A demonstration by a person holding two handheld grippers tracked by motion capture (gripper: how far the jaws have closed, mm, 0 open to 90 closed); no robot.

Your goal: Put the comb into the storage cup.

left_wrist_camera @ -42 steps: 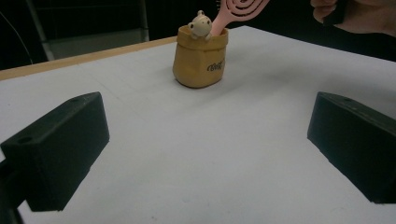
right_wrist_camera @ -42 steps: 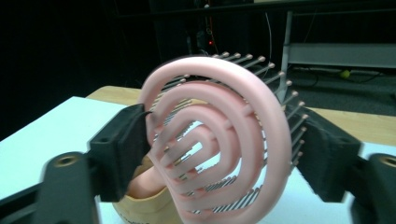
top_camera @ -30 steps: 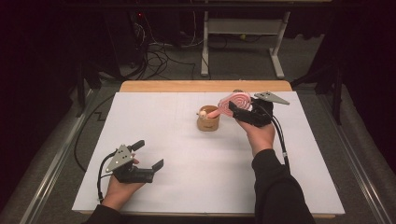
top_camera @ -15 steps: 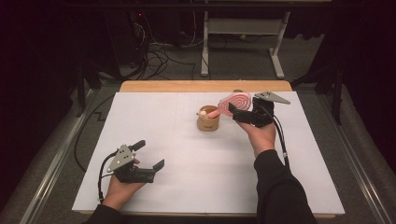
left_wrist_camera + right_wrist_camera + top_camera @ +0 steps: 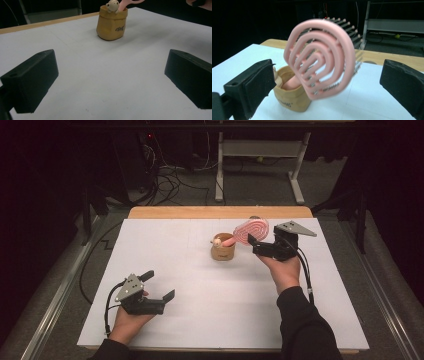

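Note:
A pink hairbrush (image 5: 251, 231) stands handle-down in a tan bag-shaped holder (image 5: 223, 251) at the middle of the table, its round head leaning right. A small cream figure (image 5: 112, 5) sits on the holder's rim. My right gripper (image 5: 256, 245) is held just right of the brush head. Its jaws have just been opening and now stand wide to either side of the brush head (image 5: 322, 65) without touching it. My left gripper (image 5: 160, 285) rests open on the white table at the front left, with nothing between its jaws, pointing at the holder (image 5: 111, 23).
A white sheet (image 5: 200, 320) covers the table, with a wooden strip (image 5: 220, 212) along its far edge. Beyond it stand a metal desk frame (image 5: 260, 150) and floor cables (image 5: 170, 180). A cable (image 5: 305, 270) trails from the right gripper along the forearm.
The right gripper's jaws have opened off the brush head and the hand has drawn slightly to the right. The brush stays leaning in the holder. The left hand has not moved.

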